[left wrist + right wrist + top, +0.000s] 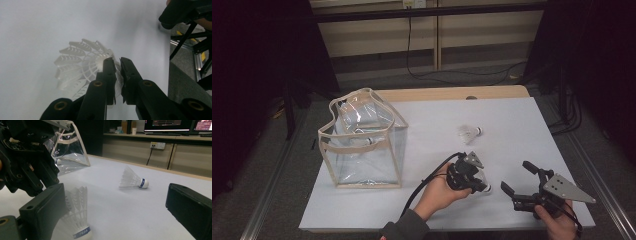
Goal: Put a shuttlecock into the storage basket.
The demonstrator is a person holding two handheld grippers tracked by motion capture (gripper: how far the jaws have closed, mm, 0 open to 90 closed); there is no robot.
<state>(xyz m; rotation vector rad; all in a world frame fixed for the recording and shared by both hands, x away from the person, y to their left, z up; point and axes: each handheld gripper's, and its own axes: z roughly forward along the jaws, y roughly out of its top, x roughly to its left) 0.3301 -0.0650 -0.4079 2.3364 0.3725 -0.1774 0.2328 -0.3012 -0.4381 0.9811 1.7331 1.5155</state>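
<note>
A white shuttlecock (483, 185) (80, 62) sits at the tip of my left gripper (478, 181), low over the white table sheet (512, 120). In the left gripper view the two black jaws stand almost together on the rim of its feather skirt, so my left gripper (117, 61) is shut on it. Seen from the right gripper view, this shuttlecock (77, 217) has its cork, with a blue band, down at the sheet. To its right, my right gripper (516, 176) (116, 195) rests wide open with nothing between its jaws.
A second shuttlecock (470, 133) (133, 180) lies on its side farther back on the sheet. A clear plastic bag with beige trim (362, 140) (70, 147) stands open at the left, with a shuttlecock (58, 161) inside. The table's front edge is just behind both hands.
</note>
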